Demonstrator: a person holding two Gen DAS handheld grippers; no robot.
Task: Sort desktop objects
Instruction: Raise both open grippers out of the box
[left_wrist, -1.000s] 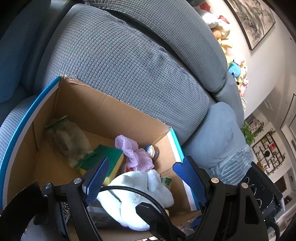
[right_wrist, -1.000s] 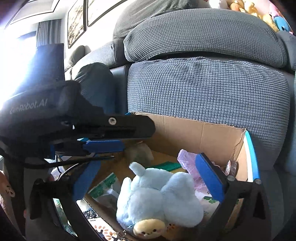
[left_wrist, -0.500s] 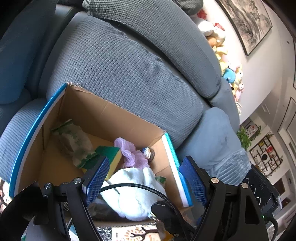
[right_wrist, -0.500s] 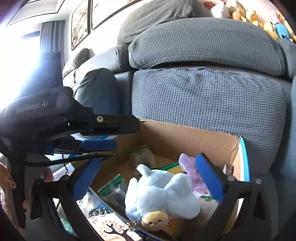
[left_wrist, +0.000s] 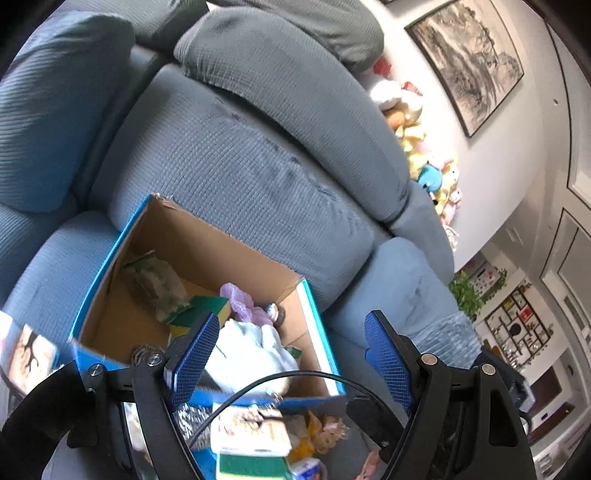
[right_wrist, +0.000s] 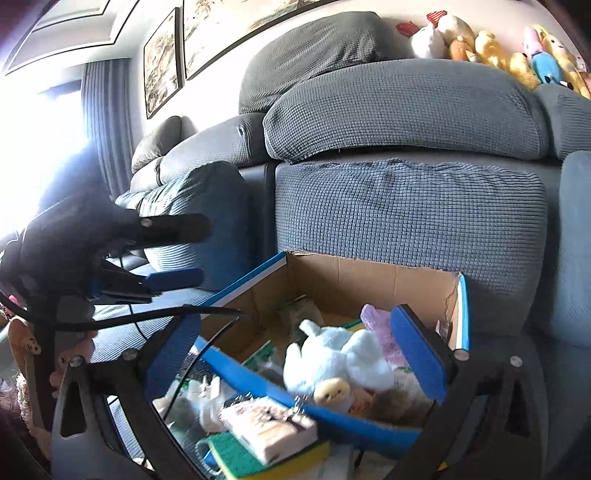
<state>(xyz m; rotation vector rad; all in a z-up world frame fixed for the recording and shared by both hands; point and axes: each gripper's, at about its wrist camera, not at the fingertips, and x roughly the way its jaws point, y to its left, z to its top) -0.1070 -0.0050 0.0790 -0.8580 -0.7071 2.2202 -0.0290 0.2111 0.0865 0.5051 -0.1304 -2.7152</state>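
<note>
An open cardboard box (left_wrist: 207, 243) with blue edges sits on the grey sofa seat. Inside lie a pale blue plush toy (left_wrist: 251, 350), a green and yellow sponge (left_wrist: 210, 306), a purple cloth (left_wrist: 240, 302) and a crumpled packet (left_wrist: 155, 280). My left gripper (left_wrist: 290, 325) hovers open above the box's near edge with nothing between its blue pads. My right gripper (right_wrist: 295, 317) is open too and holds nothing; the plush toy (right_wrist: 340, 354) and the box (right_wrist: 369, 273) lie beyond it. The left gripper (right_wrist: 184, 251) shows at the left of the right wrist view.
In front of the box lie a small printed carton (right_wrist: 269, 424), another green and yellow sponge (right_wrist: 236, 454) and more small items. Sofa cushions (left_wrist: 258, 166) rise behind the box. Stuffed toys (right_wrist: 517, 48) line the sofa top. Framed pictures (left_wrist: 469, 59) hang on the wall.
Both grippers have drawn back and risen away from the box, which now looks smaller and lower. The objects in front of the box have come into view. Both stayed open.
</note>
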